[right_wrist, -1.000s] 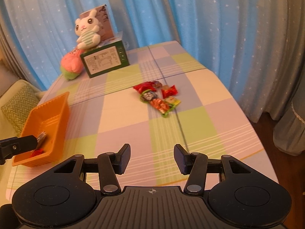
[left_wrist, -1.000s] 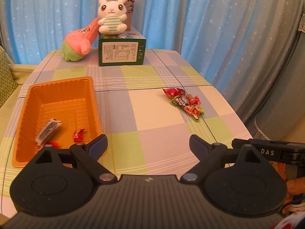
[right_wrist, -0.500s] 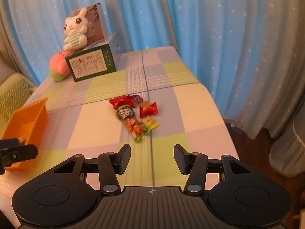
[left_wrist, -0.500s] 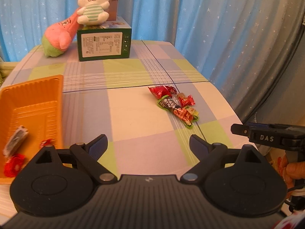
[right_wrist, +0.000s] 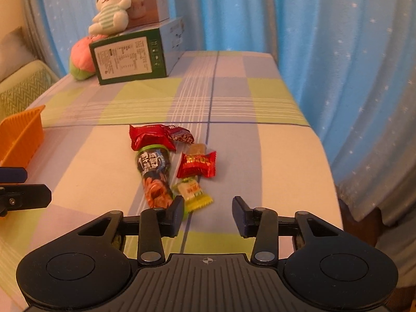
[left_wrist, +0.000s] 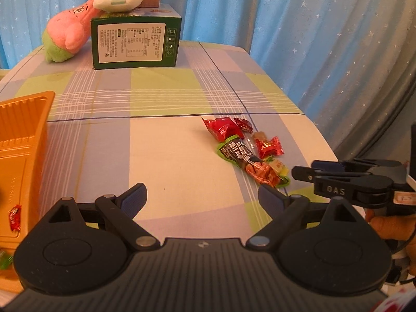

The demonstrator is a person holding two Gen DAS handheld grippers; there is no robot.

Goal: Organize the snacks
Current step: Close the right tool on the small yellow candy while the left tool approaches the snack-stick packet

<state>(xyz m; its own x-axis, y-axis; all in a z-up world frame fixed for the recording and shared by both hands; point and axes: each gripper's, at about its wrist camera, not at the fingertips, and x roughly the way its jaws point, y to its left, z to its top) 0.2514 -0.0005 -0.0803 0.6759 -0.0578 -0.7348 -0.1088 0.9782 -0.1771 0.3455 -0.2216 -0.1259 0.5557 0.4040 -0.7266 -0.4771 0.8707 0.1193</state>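
A small pile of snacks lies on the checked tablecloth: a long green-and-black packet (right_wrist: 154,174) (left_wrist: 244,160), a red packet (right_wrist: 149,136) (left_wrist: 221,128), a red candy (right_wrist: 197,166) (left_wrist: 269,147), a yellow-green candy (right_wrist: 192,192) and a dark red candy (right_wrist: 180,135). My right gripper (right_wrist: 208,209) is open and empty, just in front of the pile's near end; it also shows at the right of the left wrist view (left_wrist: 301,173). My left gripper (left_wrist: 202,197) is open and empty, left of the pile. The orange tray (left_wrist: 23,140) (right_wrist: 22,132) at the left holds a red candy (left_wrist: 14,214).
A green box (left_wrist: 135,44) (right_wrist: 128,57) stands at the table's far end, with a white plush rabbit (right_wrist: 111,10) on it and a pink plush toy (left_wrist: 69,33) beside it. Blue curtains hang behind and to the right. The table edge (right_wrist: 325,156) drops off at the right.
Both grippers have moved forward and right toward the snack pile. The tray has slid to the left edge of both views. Both grippers stay open.
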